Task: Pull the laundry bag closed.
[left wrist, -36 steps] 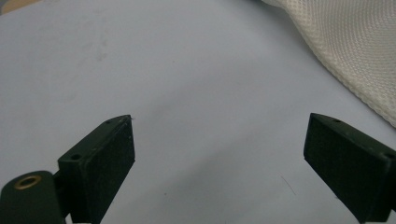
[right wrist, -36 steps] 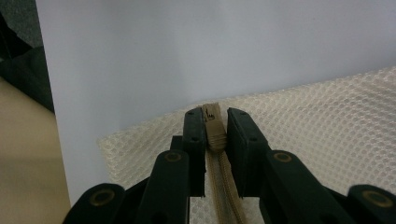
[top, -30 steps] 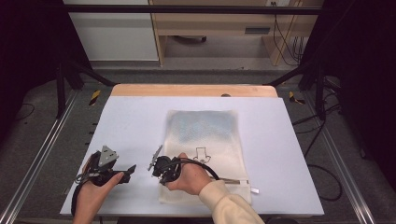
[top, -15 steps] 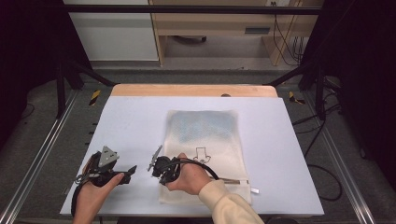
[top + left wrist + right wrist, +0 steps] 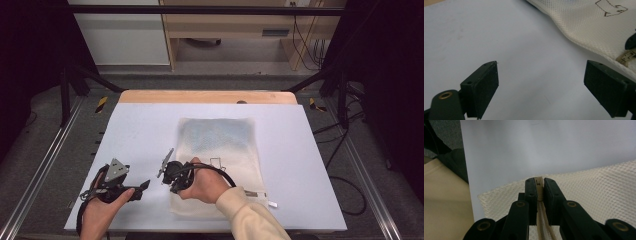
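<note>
Pale blue-grey sheeting covers the desk in the high view, with a strip of bare wood along its far edge and dark floor and metal rails around it. On the desk lies a cream-white mesh laundry bag, flat, with a bluish patch showing through its far half and a drawn arrow outline near its middle. The left tool rests in the left hand near the desk's front left corner, just beside the bag's near left edge. The right tool sits in the right hand over the bag's near left part, a cream sleeve behind it.

From the left gripper view, the left tool stands released, its black jaws wide apart over bare sheeting, the mesh bag beyond at the upper right.

From the right gripper view, the right tool is clenched on a beige zipper strip of the mesh bag, which spreads to either side.
</note>
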Motion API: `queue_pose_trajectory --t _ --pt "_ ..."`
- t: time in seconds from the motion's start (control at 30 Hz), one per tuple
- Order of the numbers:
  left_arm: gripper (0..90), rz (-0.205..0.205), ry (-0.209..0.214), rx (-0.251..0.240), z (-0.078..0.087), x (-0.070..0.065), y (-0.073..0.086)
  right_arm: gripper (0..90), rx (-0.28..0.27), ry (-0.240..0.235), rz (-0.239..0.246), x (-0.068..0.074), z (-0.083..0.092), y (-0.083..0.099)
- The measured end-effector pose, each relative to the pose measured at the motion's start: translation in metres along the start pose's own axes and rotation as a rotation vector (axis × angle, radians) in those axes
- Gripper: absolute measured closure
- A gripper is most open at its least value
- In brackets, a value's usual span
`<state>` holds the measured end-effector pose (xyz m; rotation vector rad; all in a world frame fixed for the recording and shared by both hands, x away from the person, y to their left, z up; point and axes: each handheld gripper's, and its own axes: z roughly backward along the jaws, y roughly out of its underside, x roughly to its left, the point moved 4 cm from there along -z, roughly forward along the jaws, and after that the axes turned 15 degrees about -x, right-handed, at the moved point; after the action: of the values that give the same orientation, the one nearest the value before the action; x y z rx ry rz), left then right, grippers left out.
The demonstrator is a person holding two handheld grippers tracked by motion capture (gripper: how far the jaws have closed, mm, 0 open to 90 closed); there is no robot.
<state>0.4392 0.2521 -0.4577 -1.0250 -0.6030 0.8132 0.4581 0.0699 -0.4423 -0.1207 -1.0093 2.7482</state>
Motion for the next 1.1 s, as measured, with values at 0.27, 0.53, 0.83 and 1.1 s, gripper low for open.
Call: queue_pose_trajectory --t 0.27,0.53,0.83,1.1 --pt "10.5 0.078 0.096 -0.018 0.002 -0.014 0.001 81.9 -0.013 0.005 0.014 -0.002 0.008 -0.005" --pt "10.2 0.094 0.176 -0.017 0.001 -0.034 0.000 81.9 -0.016 0.011 0.020 -0.001 0.009 -0.005" --pt "9.3 0.073 0.231 -0.009 -0.008 -0.055 0.003 81.9 -0.025 0.013 0.011 -0.001 0.009 -0.004" --pt "10.6 0.077 0.279 -0.013 -0.013 -0.067 0.001 81.8 -0.038 0.007 0.000 -0.001 0.011 -0.002"
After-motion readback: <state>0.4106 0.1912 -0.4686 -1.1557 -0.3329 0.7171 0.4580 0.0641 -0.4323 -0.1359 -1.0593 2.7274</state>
